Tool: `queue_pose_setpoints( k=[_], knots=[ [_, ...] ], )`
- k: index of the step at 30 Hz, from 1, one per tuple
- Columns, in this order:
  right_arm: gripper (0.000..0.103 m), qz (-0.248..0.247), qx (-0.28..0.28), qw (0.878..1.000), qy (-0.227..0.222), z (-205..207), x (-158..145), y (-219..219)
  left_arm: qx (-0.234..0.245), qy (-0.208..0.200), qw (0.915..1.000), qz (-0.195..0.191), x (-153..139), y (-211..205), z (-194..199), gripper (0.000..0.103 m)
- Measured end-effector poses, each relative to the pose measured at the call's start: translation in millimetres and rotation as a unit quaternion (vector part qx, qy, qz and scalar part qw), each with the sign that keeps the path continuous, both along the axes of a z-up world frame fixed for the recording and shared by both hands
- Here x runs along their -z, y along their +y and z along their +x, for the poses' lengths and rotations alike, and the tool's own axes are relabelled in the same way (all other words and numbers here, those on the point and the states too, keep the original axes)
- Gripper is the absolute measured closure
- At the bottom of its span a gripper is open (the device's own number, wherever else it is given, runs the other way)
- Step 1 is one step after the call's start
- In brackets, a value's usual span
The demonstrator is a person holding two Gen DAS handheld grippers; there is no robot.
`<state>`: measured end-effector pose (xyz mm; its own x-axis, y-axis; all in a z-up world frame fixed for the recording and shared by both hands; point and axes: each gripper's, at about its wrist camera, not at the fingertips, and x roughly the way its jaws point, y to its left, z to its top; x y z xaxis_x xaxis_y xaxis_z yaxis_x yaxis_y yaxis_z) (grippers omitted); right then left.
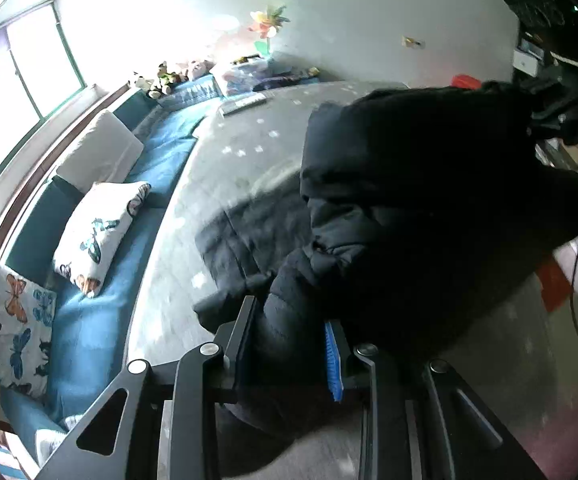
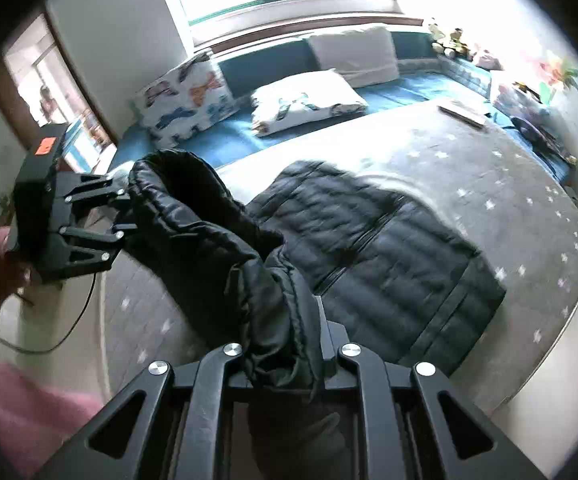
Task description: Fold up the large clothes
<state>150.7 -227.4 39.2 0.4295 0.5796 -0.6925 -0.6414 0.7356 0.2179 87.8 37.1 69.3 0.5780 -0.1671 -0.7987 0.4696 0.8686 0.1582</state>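
Observation:
A black puffer jacket [image 2: 389, 248] lies partly spread on the grey star-patterned bed cover [image 2: 489, 168]. One end of it is raised off the bed between the two grippers. In the left wrist view my left gripper [image 1: 289, 344] is shut on a thick fold of the jacket [image 1: 409, 200], and its blue pad [image 1: 333, 360] presses the fabric. The right gripper [image 1: 533, 116] holds the far end at the upper right. In the right wrist view my right gripper [image 2: 289, 340] is shut on the bunched jacket edge. The left gripper [image 2: 127, 208] grips the raised part at the left.
A blue bench [image 2: 401, 88] with butterfly pillows [image 2: 185, 96] and a white cushion [image 2: 353, 56] runs along the window behind the bed. A flat dark object [image 2: 461, 116] lies on the bed's far side. A hand and pink sleeve [image 2: 9, 400] are at the left, with a cable [image 2: 69, 328] hanging.

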Motion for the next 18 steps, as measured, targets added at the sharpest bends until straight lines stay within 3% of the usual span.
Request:
queue_pose_setpoints(
  k=[7, 12, 18],
  knots=[
    [0.085, -0.016, 0.045, 0.999, 0.006, 101.0, -0.6, 3.5, -0.024, 0.014, 0.9996, 0.008, 12.4, -24.0, 154.5, 0.073],
    [0.085, -0.031, 0.087, 0.996, 0.018, 159.8, 15.8, 8.4, -0.046, 0.045, 0.9979, 0.010, 53.4, -39.3, 258.6, 0.073],
    [0.085, -0.026, 0.132, 0.989, 0.056, 202.3, 64.2, 9.4, -0.067, 0.076, 0.9948, 0.011, 110.9, -46.4, 309.1, 0.073]
  ],
)
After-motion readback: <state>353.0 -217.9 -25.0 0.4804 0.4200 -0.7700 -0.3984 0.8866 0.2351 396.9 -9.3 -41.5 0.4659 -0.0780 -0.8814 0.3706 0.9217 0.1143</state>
